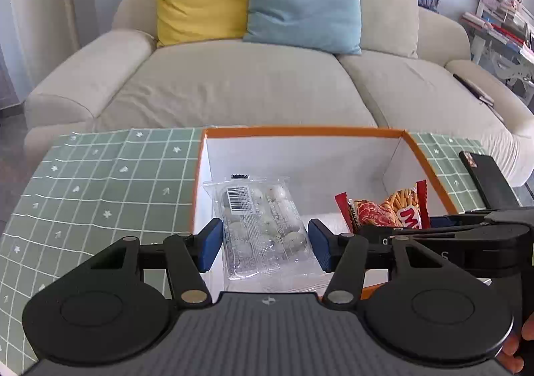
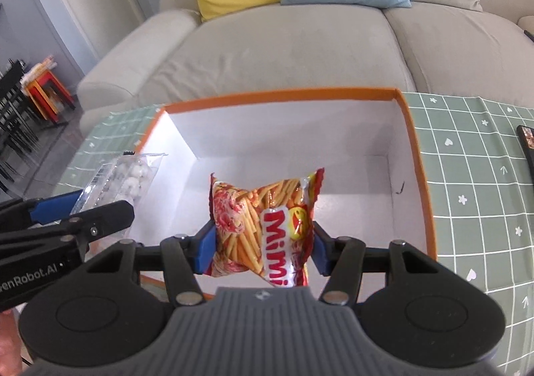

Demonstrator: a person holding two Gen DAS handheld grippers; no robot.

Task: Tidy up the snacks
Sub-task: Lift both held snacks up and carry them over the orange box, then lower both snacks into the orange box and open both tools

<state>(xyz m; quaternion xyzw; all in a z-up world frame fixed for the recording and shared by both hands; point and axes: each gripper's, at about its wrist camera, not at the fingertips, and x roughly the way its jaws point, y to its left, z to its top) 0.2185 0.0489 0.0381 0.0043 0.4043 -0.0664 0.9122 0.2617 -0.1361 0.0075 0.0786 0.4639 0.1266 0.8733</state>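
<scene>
the right gripper [image 2: 262,244] clamps the red mimi snack bag [image 2: 263,226] between its blue pads, over the orange-rimmed box [image 2: 414,155]. the left gripper [image 1: 265,244] pinches the clear egg pack [image 1: 263,226], held over the box's left side.

Phone [image 2: 527,145] cut by edge; chip bag [image 1: 397,209] half hidden.
</scene>
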